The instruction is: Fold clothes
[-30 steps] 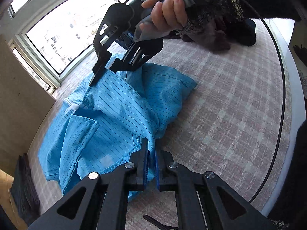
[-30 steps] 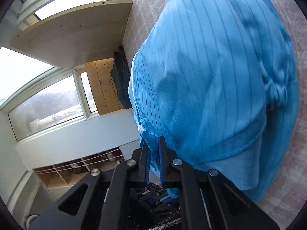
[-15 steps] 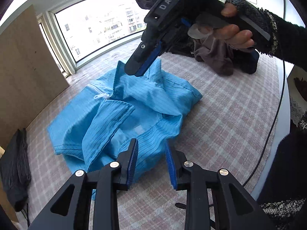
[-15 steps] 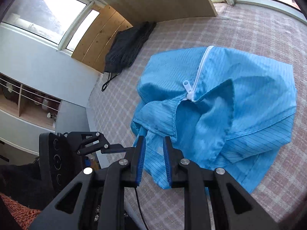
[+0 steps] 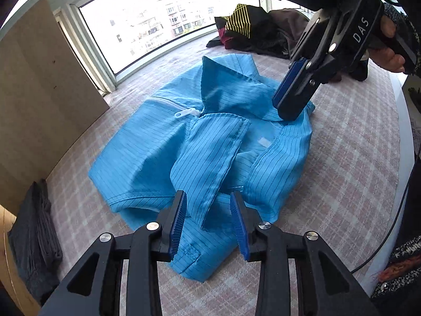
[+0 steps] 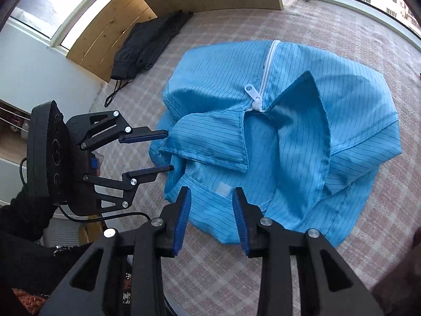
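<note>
Fingers of the left gripper [image 5: 208, 220] are spread, holding nothing. Right gripper [image 6: 211, 217] likewise gapes above the crumpled blue pinstriped zip jacket [image 6: 289, 131].

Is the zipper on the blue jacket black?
No, the zipper on the blue jacket is white, with a white pull tab hanging at its end.

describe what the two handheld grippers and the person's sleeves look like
Both grippers are black linkage frames with silver pivot bolts and ribbed blue pads lining the fingers. The right gripper carries white "DAS" lettering on its body, and a thin black cable trails along the bed edge. The left gripper has a round ribbed black housing behind it. The person wears dark sleeves, with black-and-white flecked knit at the cuff.
</note>
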### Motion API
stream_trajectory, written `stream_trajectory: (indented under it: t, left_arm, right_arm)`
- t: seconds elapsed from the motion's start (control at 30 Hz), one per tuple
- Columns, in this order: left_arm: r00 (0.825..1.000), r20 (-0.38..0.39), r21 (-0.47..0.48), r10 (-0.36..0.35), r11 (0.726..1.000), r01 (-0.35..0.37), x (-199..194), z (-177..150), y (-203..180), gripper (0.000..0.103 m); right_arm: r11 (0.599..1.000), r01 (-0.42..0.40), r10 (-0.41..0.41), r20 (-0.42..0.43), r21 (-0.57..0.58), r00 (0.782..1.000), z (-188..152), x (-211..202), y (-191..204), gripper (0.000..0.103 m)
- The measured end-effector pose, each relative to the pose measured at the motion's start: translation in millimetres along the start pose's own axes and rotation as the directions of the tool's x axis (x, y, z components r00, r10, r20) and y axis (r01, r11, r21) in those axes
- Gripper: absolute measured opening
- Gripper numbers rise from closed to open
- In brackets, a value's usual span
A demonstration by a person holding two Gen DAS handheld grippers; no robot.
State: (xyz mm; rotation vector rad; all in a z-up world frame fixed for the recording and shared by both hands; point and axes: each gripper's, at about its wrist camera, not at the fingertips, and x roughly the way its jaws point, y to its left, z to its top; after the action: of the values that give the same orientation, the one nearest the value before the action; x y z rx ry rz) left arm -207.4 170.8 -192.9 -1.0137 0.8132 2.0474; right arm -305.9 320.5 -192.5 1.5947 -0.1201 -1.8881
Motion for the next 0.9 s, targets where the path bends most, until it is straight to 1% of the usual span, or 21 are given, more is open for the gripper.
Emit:
stream_trajectory:
  t: [0.03,0.1,0.2,0.23,0.27,0.3,0.4,0.43,0.5,0.53,0.57,0.6,0.63,0.7,0.73,0.77,0.8,0.87,0.9]
  left_arm:
    - [1.0,-0.003,0.043,0.02,0.999,-0.02,5,2,-3,0.034]
    - [0.998,-0.014,0.108,0.054,0.993,-0.052,14,4,-5,0.034]
    - [0.999,-0.008,0.125,0.051,0.991,-0.05,18,6,-1,0.037]
    - [0.999,-0.003,0.132,0.049,0.99,-0.048,17,7,-1,0.037]
    - [0.999,0.002,0.139,0.047,0.989,-0.047,17,8,-2,0.037]
    - [0.999,0.009,0.15,0.054,0.987,-0.054,17,9,-3,0.038]
    - [0.998,0.044,0.163,0.05,0.985,-0.057,12,15,-6,0.042]
    - [0.997,0.057,0.152,0.045,0.987,-0.053,11,18,-5,0.044]
    - [0.998,0.051,0.111,0.023,0.993,-0.029,15,23,4,0.044]
    - [0.999,0.048,0.09,0.012,0.996,-0.016,17,26,9,0.042]
    - [0.999,0.039,0.065,-0.019,0.998,0.017,18,27,15,0.038]
    - [0.997,0.033,0.031,-0.067,0.997,0.066,19,27,22,0.03]
    - [0.992,0.031,-0.01,-0.12,0.993,0.12,19,28,31,0.022]
    - [0.974,0.04,-0.091,-0.224,0.97,0.227,18,29,50,0.014]
    - [0.967,0.044,-0.12,-0.25,0.96,0.253,17,30,59,0.014]
    - [0.961,0.048,-0.147,-0.271,0.95,0.275,17,30,68,0.014]
    - [0.955,0.052,-0.174,-0.292,0.939,0.296,16,31,77,0.014]
    - [0.956,0.046,-0.188,-0.289,0.938,0.293,13,34,88,0.014]
    - [0.957,0.042,-0.194,-0.287,0.937,0.289,12,35,93,0.012]
  right_arm:
    - [1.0,0.004,-0.005,0.006,0.025,1.0,5,6,-4,0.033]
    - [0.995,-0.022,0.02,0.015,0.096,1.0,16,18,-13,0.033]
    - [0.983,-0.054,0.05,0.027,0.178,0.998,28,31,-23,0.032]
    - [0.978,-0.091,0.087,0.031,0.186,0.996,30,31,-22,0.024]
    - [0.973,-0.126,0.121,0.035,0.193,0.992,31,31,-22,0.011]
    - [0.972,-0.141,0.136,0.04,0.188,0.99,33,27,-19,0.008]
    - [0.976,-0.144,0.133,0.078,0.161,0.988,40,9,-8,0.007]
    - [0.976,-0.151,0.139,0.087,0.157,0.987,43,3,-5,0.007]
    - [0.973,-0.169,0.154,0.103,0.155,0.983,50,-4,-2,0.007]
    - [0.975,-0.162,0.146,0.112,0.149,0.983,53,-7,0,0.007]
    - [0.98,-0.146,0.13,0.123,0.132,0.984,56,-9,5,0.008]
    - [0.985,-0.13,0.114,0.135,0.115,0.984,59,-11,9,0.008]
    - [0.989,-0.111,0.095,0.149,0.103,0.984,59,-14,10,0.008]
    - [0.995,-0.063,0.048,0.168,0.084,0.985,55,-18,11,0.016]
    - [0.996,-0.039,0.025,0.178,0.074,0.984,53,-20,12,0.026]
    - [0.998,-0.014,0.002,0.186,0.064,0.982,50,-22,12,0.033]
    - [0.999,0.013,-0.02,0.187,0.041,0.982,43,-22,12,0.034]
    - [0.997,0.074,-0.073,0.181,0.003,0.981,30,-18,13,0.034]
    - [0.995,0.099,-0.095,0.182,-0.013,0.979,27,-14,14,0.034]
